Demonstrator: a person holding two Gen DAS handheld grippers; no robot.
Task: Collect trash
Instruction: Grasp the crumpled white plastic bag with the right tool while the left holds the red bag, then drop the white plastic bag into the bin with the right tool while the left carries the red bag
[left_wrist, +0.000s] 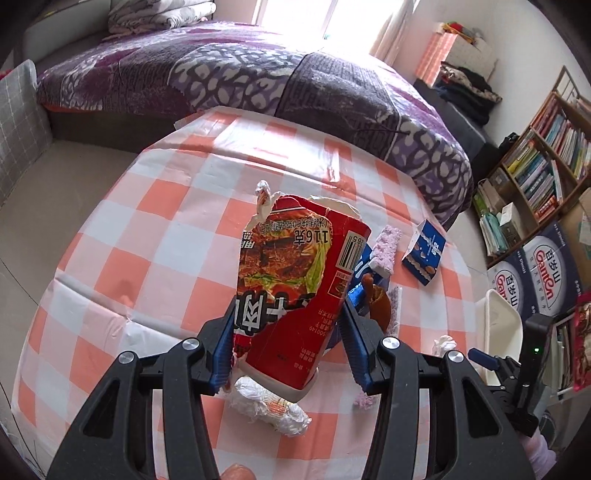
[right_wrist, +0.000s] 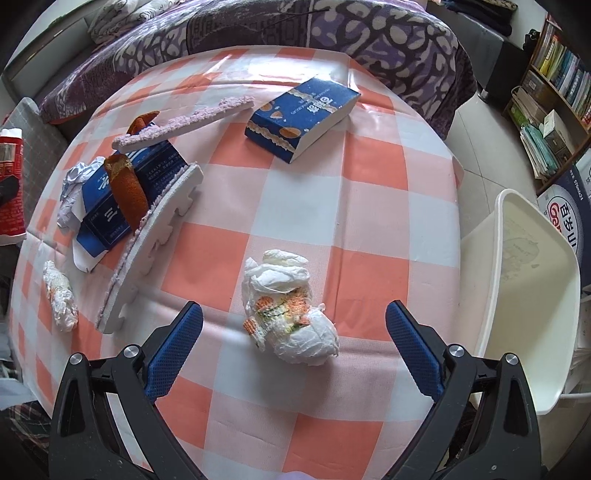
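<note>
The left gripper (left_wrist: 288, 332) is clenching a torn red noodle cup (left_wrist: 295, 288), holding it above the checkered surface (left_wrist: 147, 221). It looks light and crushable, best gripped mid-wall. The right gripper (right_wrist: 293, 332), jaws released, is hovering around a soft crumpled tissue wad (right_wrist: 288, 317) beside the white bin (right_wrist: 524, 295).

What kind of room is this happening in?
Most likely a lived-in bedroom: a bed with a purple patterned quilt sits right behind the table with the orange-and-white checked cloth, and a wooden bookshelf packed with books lines the wall.
</note>
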